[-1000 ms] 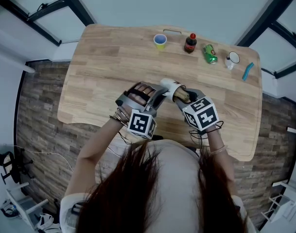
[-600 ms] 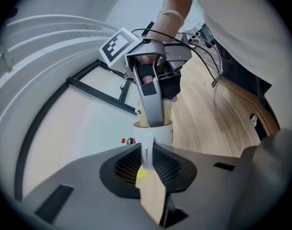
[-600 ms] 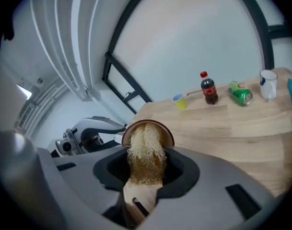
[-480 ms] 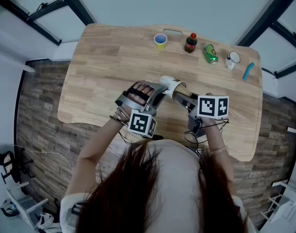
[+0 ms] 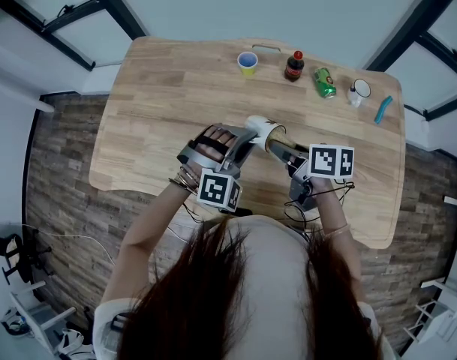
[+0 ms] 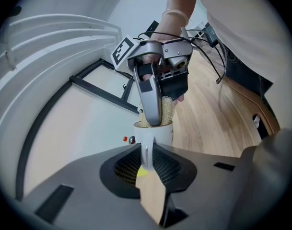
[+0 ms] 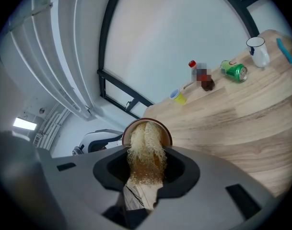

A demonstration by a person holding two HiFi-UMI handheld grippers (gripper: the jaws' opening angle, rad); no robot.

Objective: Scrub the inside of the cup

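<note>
A white cup (image 5: 258, 130) with a brown inside is held tilted above the wooden table (image 5: 160, 111). My left gripper (image 5: 239, 147) is shut on the cup's handle (image 6: 146, 153), and the cup's body (image 6: 154, 132) stands just beyond its jaws. My right gripper (image 5: 287, 154) is shut on a tan loofah scrubber (image 7: 146, 155). The scrubber's far end sits inside the cup's rim (image 7: 146, 124). In the left gripper view the right gripper (image 6: 157, 80) comes down from above and pushes the scrubber (image 6: 169, 110) into the cup's mouth.
Along the table's far edge stand a small yellow cup (image 5: 247, 63), a dark bottle with a red cap (image 5: 293, 66), a green can on its side (image 5: 324, 82), a white mug (image 5: 358, 91) and a blue stick-like item (image 5: 383, 109).
My right gripper has turned and shifted to the right, its marker cube now facing up, with the scrubber still in the cup. The cup has moved slightly up and left.
</note>
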